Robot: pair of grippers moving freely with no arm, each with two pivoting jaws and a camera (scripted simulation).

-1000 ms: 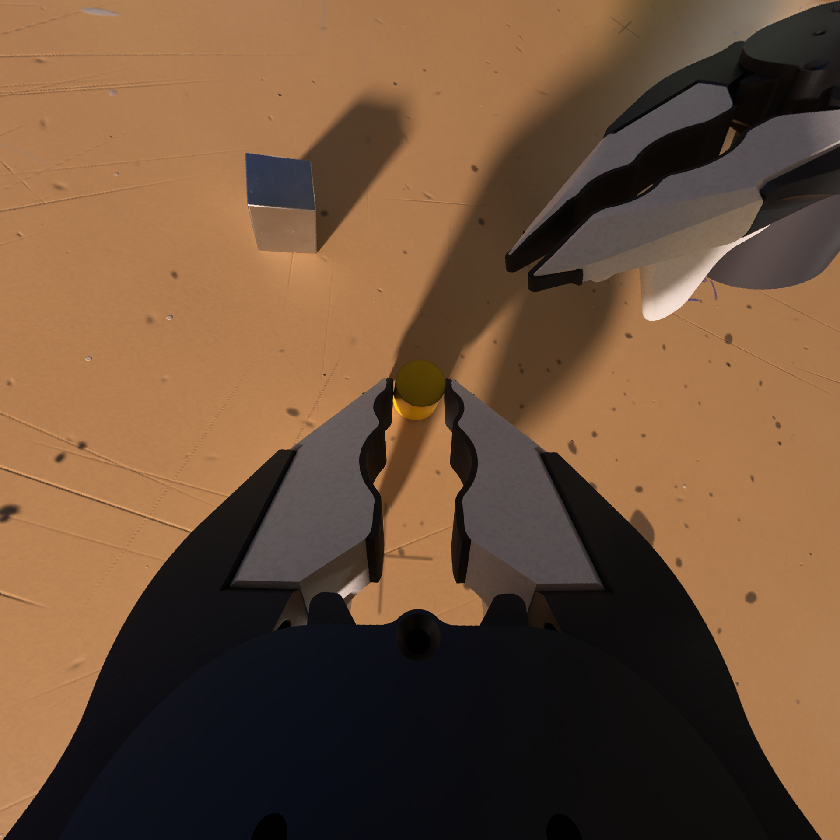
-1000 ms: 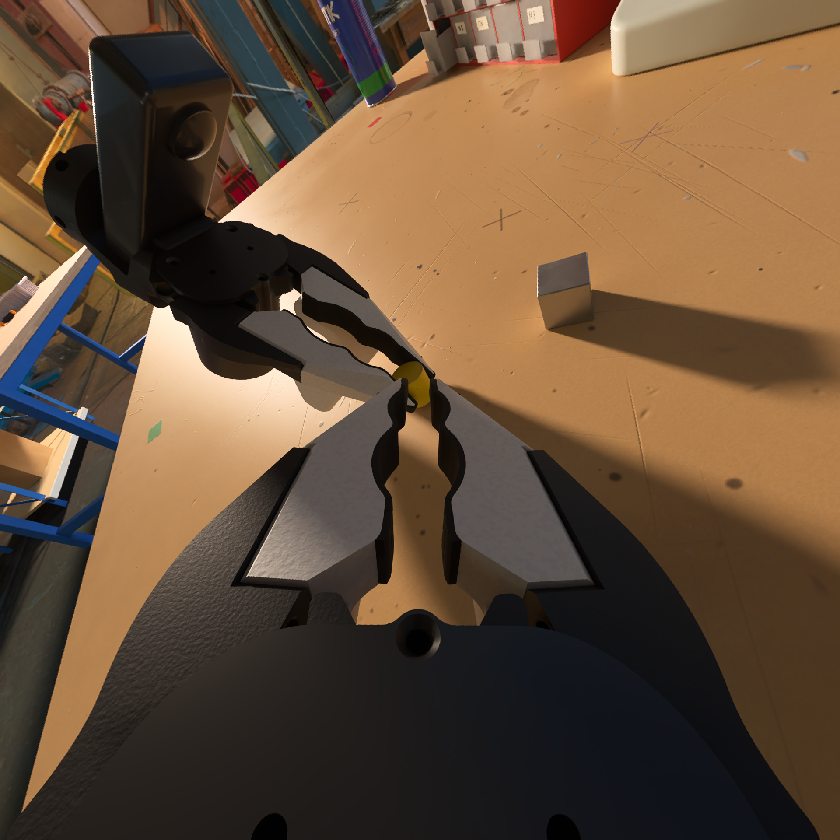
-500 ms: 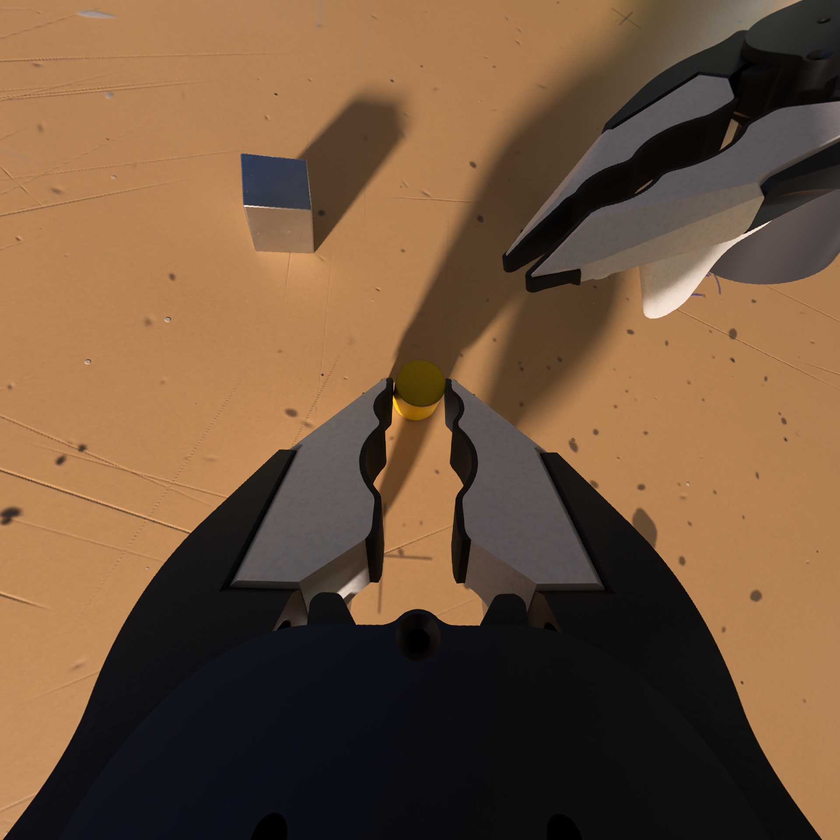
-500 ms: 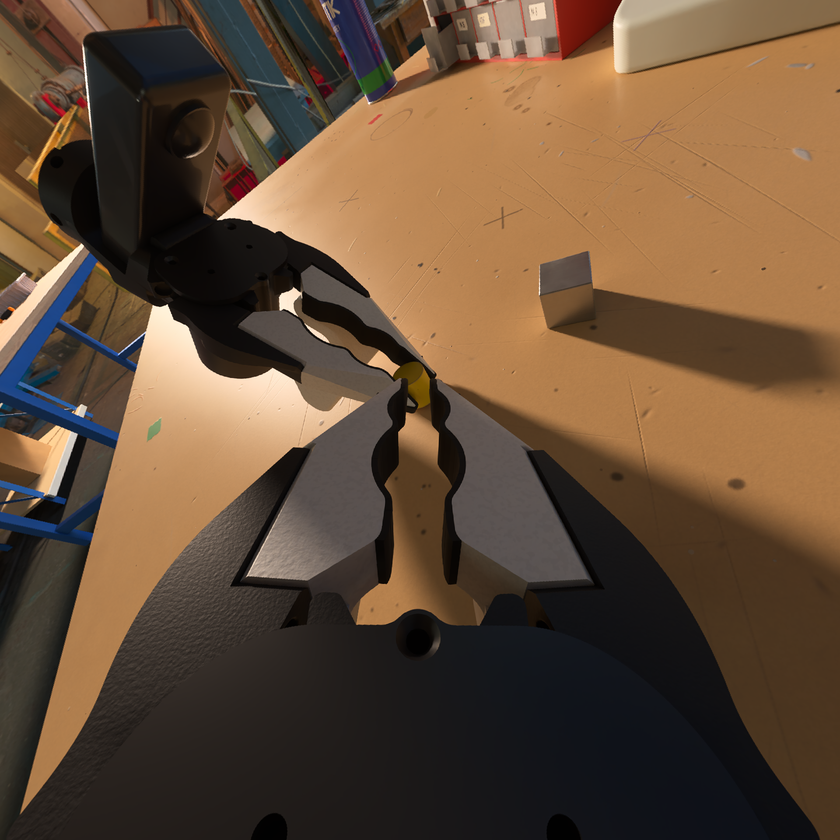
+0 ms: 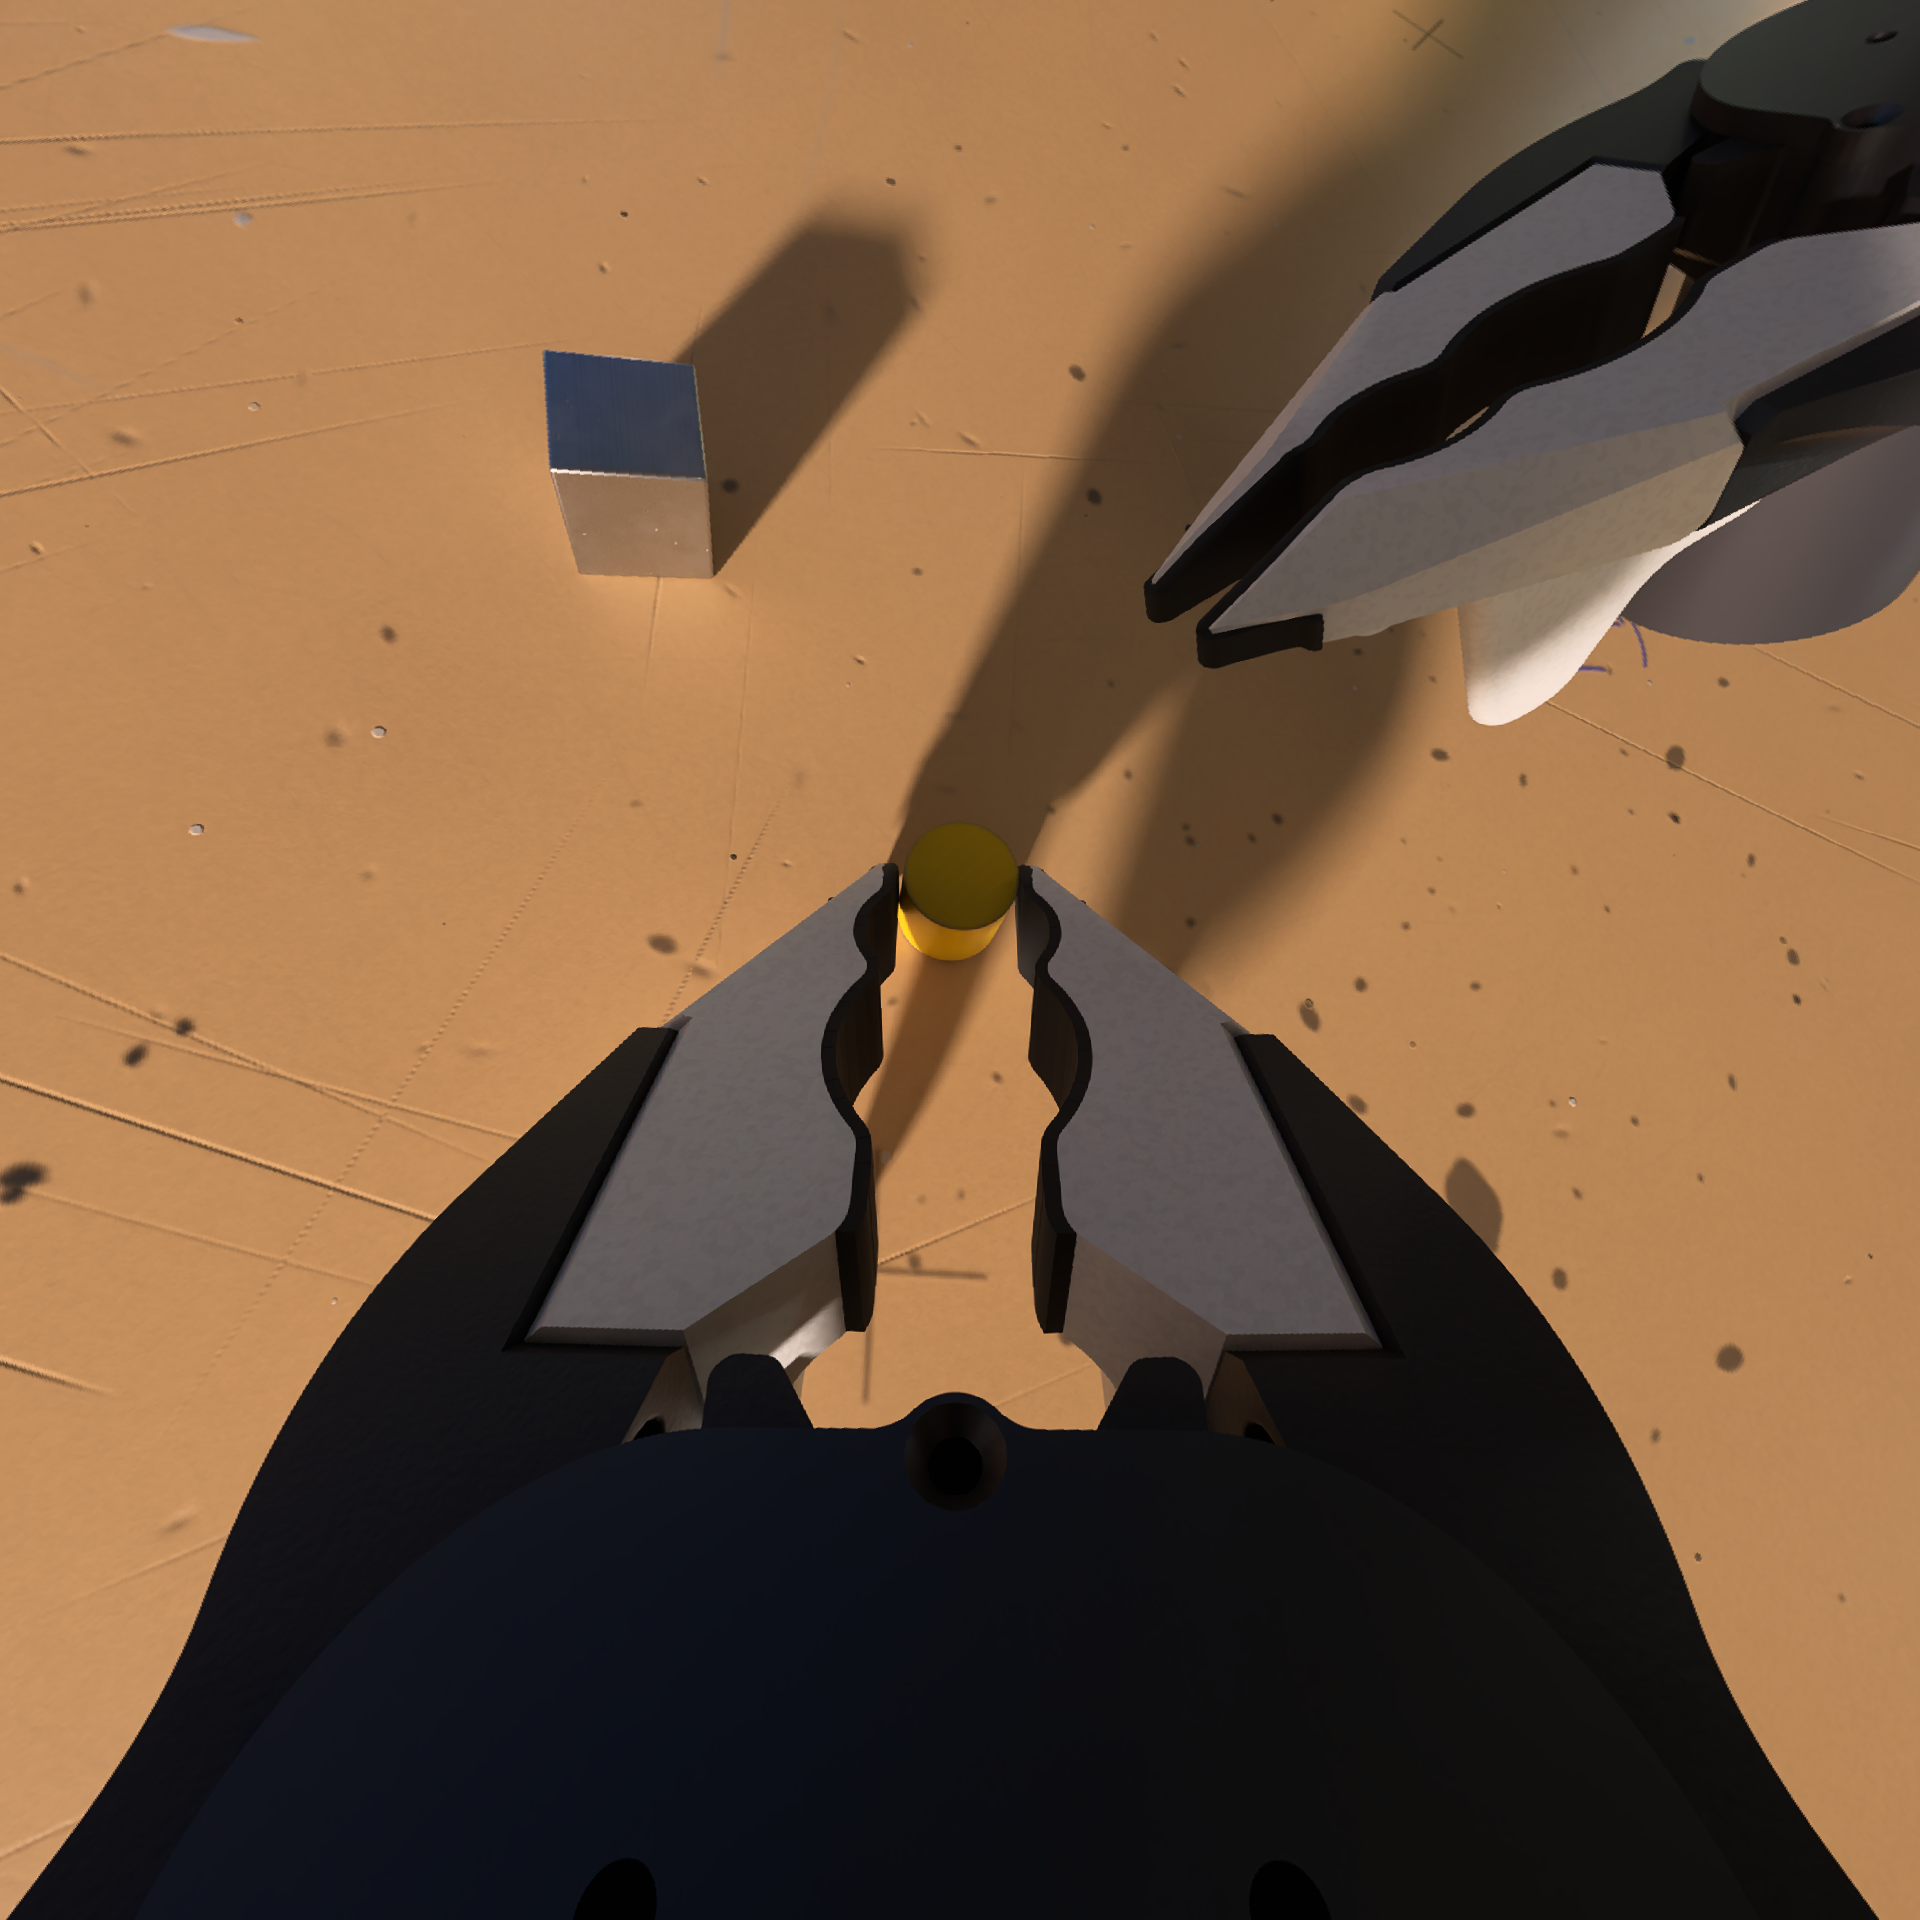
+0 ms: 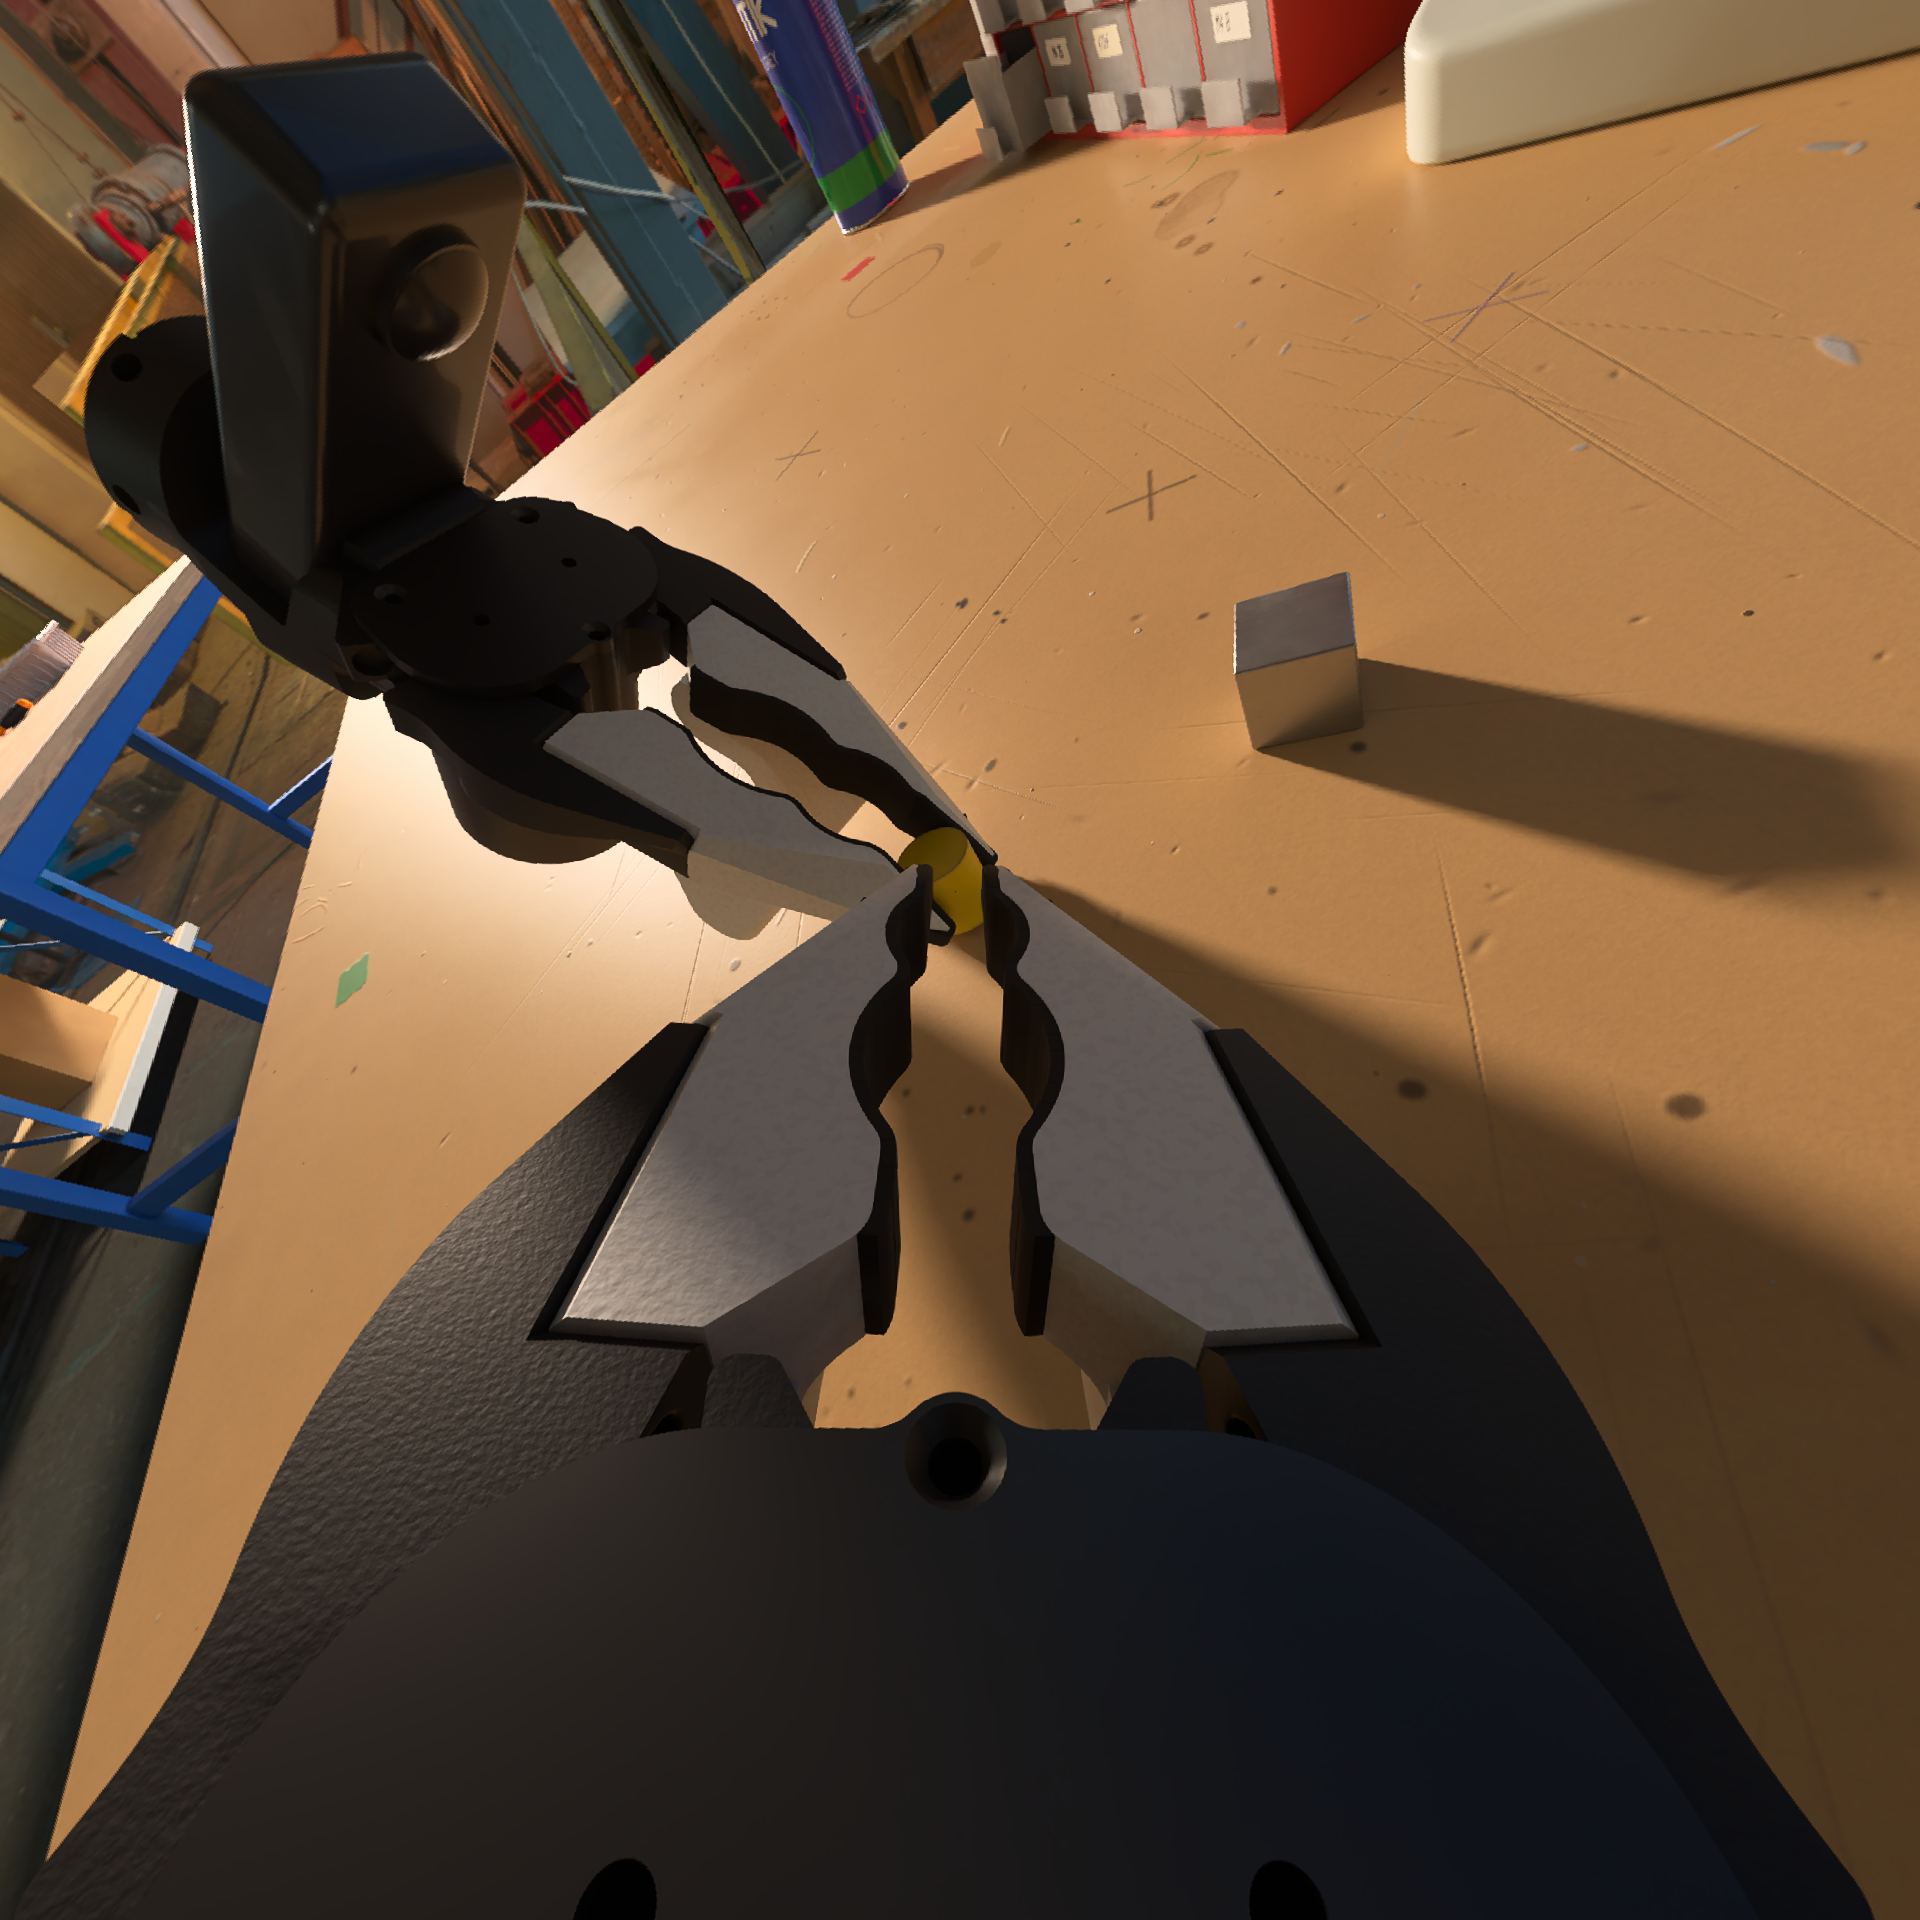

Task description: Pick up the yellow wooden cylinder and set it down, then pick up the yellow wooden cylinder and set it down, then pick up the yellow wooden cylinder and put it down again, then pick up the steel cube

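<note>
A small yellow wooden cylinder (image 5: 958, 883) stands upright between the fingertips of my left gripper (image 5: 956, 902), which is shut on it at or just above the tabletop. It also shows in the right wrist view (image 6: 951, 868), where the left gripper (image 6: 945, 854) reaches in from the upper left. A steel cube (image 5: 629, 468) sits on the table to the upper left, apart from both grippers, and shows in the right wrist view (image 6: 1296, 665) too. My right gripper (image 6: 953, 896) is shut and empty, with its tips short of the cylinder. It also shows in the left wrist view (image 5: 1195, 623).
At the table's far edge stand a blue and green can (image 6: 831, 114), a red rack of grey bins (image 6: 1143, 73) and a cream-white block (image 6: 1662, 73). The table's left edge (image 6: 260, 935) drops off beside blue frame shelving (image 6: 104, 935).
The left gripper has shifted very slightly while keeping its hold on the cylinder. The cube has drifted a little up and left in its view. The right gripper has not moved.
</note>
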